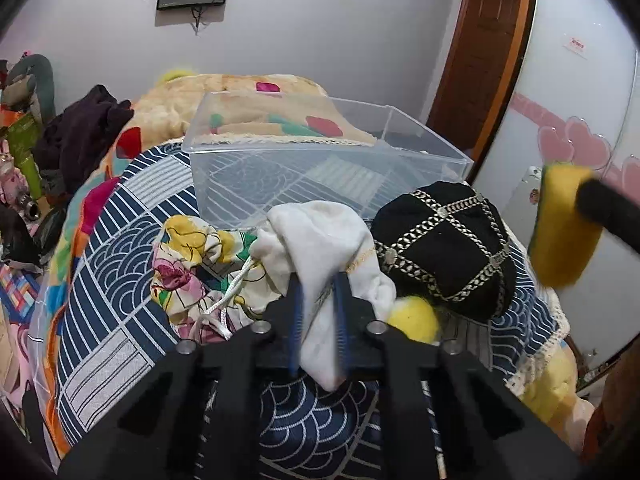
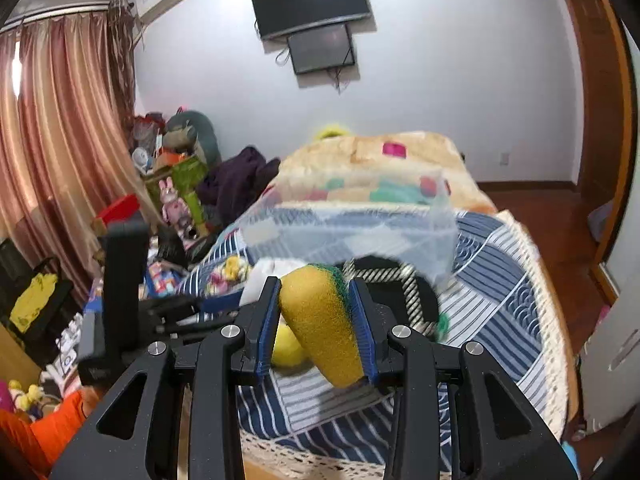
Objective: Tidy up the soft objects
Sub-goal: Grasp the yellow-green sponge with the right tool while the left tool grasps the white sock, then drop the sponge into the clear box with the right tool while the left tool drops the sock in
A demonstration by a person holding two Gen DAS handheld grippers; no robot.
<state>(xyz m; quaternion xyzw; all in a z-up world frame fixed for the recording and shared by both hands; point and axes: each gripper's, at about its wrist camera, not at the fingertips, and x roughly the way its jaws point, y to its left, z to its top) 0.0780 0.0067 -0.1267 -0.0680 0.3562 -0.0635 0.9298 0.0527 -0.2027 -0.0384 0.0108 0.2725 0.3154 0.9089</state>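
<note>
My left gripper is shut on a white cloth lying on the blue patterned bedspread. Left of the cloth lies a floral drawstring bag, right of it a black cap with chain trim and a yellow ball. A clear plastic bin stands empty just behind them. My right gripper is shut on a yellow sponge with a green scouring side, held above the bed in front of the bin. The sponge also shows at the right in the left wrist view.
A beige blanket with coloured patches covers the far bed. Dark clothes and toy clutter lie at the bed's left side. Curtains hang at left; a wardrobe stands at right.
</note>
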